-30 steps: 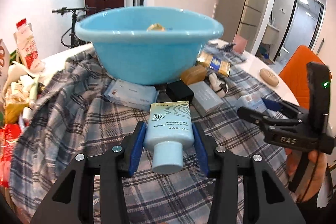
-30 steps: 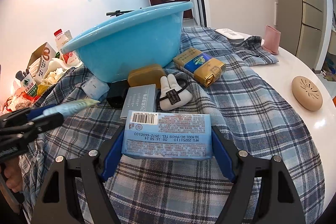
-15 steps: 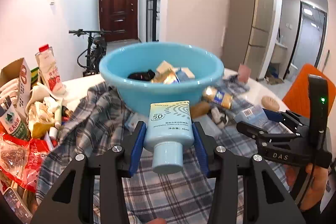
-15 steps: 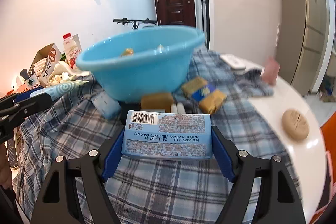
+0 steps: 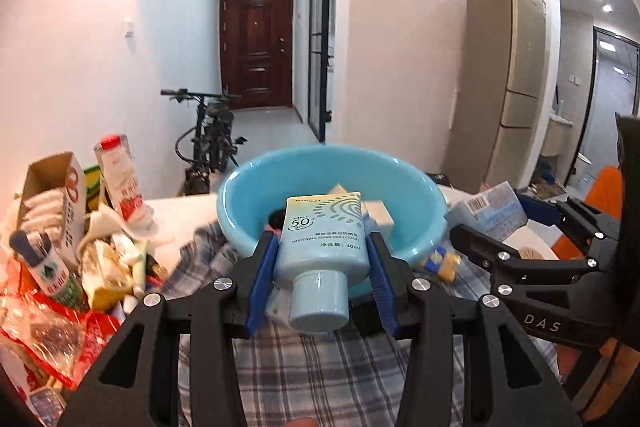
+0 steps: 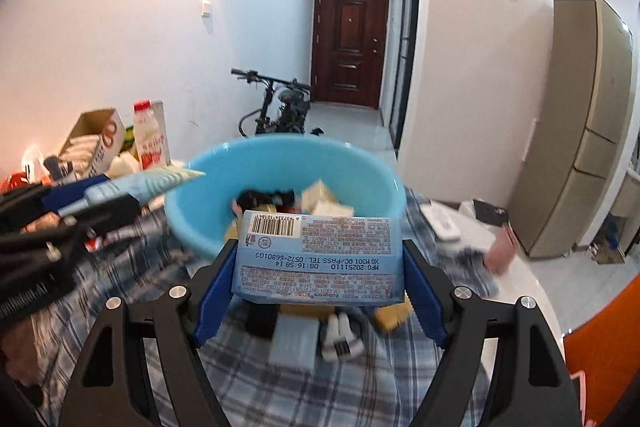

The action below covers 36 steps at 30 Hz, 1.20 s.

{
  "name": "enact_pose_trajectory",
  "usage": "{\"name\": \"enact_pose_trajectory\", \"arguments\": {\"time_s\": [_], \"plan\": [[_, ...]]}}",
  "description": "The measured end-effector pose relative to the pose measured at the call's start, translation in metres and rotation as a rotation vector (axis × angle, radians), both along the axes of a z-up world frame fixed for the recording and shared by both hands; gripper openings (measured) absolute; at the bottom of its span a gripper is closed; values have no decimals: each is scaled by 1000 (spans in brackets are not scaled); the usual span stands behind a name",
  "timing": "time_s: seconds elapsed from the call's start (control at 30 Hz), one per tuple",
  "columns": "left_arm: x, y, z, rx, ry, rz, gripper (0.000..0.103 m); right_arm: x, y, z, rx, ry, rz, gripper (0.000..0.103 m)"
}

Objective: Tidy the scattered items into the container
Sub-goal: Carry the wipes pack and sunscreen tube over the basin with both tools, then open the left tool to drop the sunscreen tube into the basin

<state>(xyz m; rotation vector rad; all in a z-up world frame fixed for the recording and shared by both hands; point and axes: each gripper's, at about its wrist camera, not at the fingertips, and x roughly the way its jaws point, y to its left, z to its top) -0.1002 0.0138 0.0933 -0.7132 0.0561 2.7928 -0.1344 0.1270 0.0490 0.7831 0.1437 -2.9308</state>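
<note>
One blue basin (image 5: 240, 211) just ahead of both grippers, holding a black item, pale boxes, a yellowish pack; exact count unclear. Left gripper (image 5: 322, 263) clamped on one sunscreen tube (image 5: 322, 247), cap toward camera, reads "50+", "WHITENING SUNBLOCK LOTION", "40ml". Right gripper (image 6: 318, 267) clamped on one light-blue wipes pack (image 6: 318, 259), print upside down, "MFG:20251110", "Babycare", barcode. Below right gripper on plaid cloth (image 6: 400, 379): grey box (image 6: 294, 345), white plush (image 6: 340, 341), mustard pack (image 6: 394, 315).
</note>
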Motion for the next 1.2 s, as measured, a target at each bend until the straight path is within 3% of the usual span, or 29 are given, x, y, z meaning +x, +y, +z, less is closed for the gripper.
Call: {"name": "enact_pose_trajectory", "arguments": {"time_s": [0.23,0.53,0.7,1.1,1.13,1.2], "plan": [[-19,0,13,-32,20,52,43,-23,-18,30,28,39,15,79],[-46,9,28,-55,74,84,39,-54,-16,37,15,40,-10,79],[-74,7,22,-28,25,83,24,-78,-13,33,21,21,-28,79],[-93,7,3,-46,-14,105,24,-109,-16,29,7,11,-19,79],[-93,7,4,-55,-9,112,25,-111,-18,28,11,9,-17,79],[-94,8,4,-84,-2,123,41,-113,-20,27,16,9,-15,79]]}}
